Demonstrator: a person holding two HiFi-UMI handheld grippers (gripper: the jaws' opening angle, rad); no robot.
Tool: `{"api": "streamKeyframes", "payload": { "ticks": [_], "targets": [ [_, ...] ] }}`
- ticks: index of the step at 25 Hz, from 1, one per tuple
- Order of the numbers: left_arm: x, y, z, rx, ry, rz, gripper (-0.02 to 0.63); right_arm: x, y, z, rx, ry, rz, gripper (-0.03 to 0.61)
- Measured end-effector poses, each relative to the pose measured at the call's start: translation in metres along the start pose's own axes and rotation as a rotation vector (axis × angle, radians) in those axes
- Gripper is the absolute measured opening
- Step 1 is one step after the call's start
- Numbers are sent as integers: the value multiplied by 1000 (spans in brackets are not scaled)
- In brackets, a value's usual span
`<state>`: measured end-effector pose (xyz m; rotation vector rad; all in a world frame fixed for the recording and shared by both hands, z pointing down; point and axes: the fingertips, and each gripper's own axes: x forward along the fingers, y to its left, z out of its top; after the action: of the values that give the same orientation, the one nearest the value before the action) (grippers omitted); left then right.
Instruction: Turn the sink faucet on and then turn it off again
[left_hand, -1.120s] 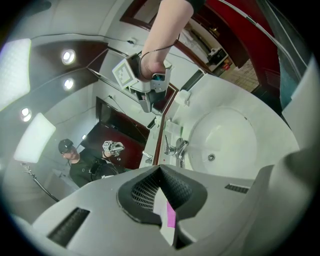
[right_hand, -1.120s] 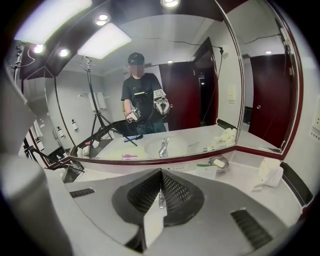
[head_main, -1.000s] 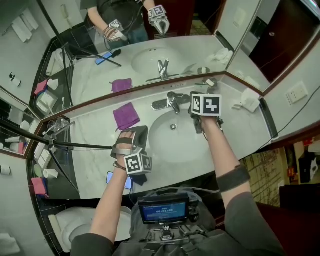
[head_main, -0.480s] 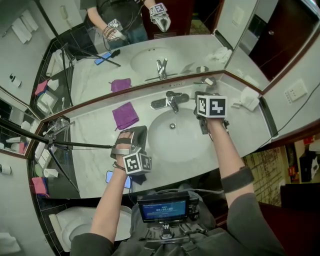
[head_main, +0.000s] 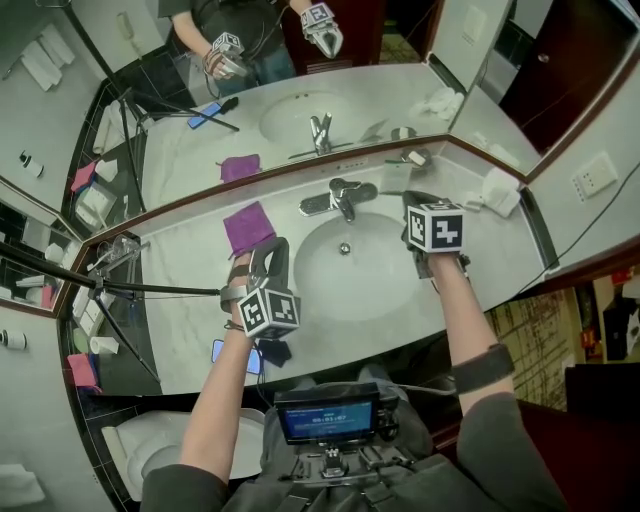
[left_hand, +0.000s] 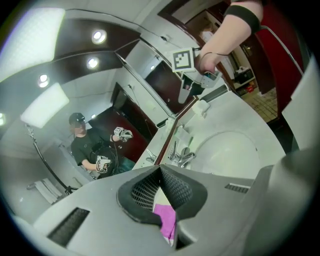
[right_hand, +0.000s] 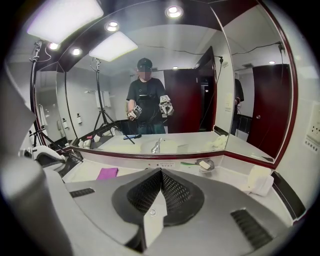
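Well, my left tongs (left_hand: 160, 170) and right tongs (right_hand: 161, 172) are shut empty, off the faucet (head_main: 343, 200) at the counter's back edge; guess nudging its lever's next.

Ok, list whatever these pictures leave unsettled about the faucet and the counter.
- Water flow: the faucet is too small in the head view; the right gripper covers it in its own view.
- Phone: partly under the left forearm, head view.
- White bundle: what it is, too small everywhere.
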<state>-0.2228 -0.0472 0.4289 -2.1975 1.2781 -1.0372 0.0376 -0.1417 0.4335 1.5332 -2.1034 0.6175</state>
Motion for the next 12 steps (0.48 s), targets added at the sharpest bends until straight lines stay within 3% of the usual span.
{"api": "streamKeyframes", "payload": {
  "ticks": [12],
  "targets": [
    [29, 6, 27, -217, -25, -45, 49, -21, -55, -65, -91, 15, -54, 5]
  ]
}}
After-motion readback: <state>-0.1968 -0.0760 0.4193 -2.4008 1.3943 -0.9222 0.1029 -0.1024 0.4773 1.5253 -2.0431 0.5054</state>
